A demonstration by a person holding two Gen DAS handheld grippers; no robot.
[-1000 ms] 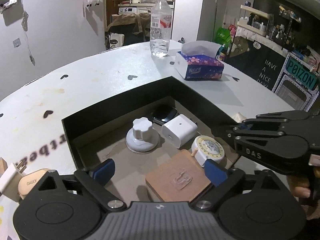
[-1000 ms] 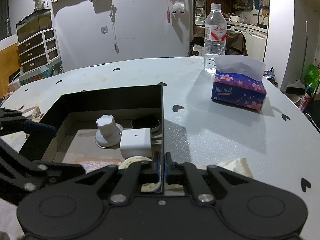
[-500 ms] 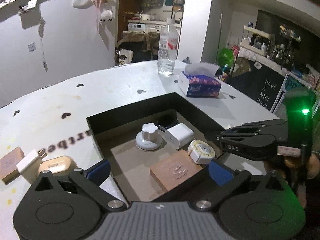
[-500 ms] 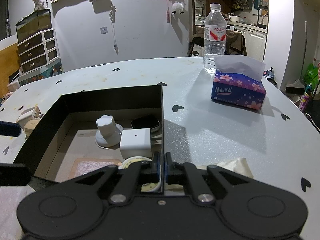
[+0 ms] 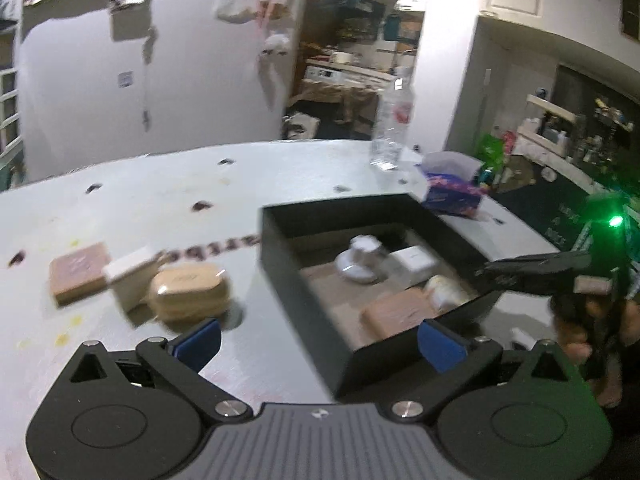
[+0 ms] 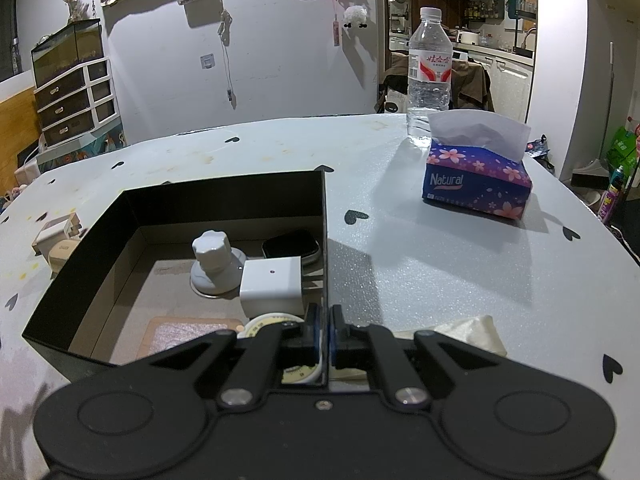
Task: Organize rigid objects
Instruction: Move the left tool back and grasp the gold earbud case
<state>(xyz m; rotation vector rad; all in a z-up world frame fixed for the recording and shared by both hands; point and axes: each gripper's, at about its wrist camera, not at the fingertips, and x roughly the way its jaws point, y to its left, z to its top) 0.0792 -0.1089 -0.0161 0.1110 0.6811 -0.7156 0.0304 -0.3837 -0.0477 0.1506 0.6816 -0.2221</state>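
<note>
A black open box sits on the white table and holds a white knob, a white charger cube, a dark case, a round tape measure and a brown pad. My right gripper is shut on the box's right wall at its near corner. My left gripper is open and empty, above the box's near left corner. Left of the box lie a tan case, a white plug and a brown square block.
A water bottle and a purple tissue box stand at the table's far right. A crumpled tissue lies by the right gripper. A drawer cabinet stands beyond the table's left edge.
My left gripper has pulled back out of the box and swung left, bringing the tan case, plug and block into view. The right gripper has stayed shut on the box wall.
</note>
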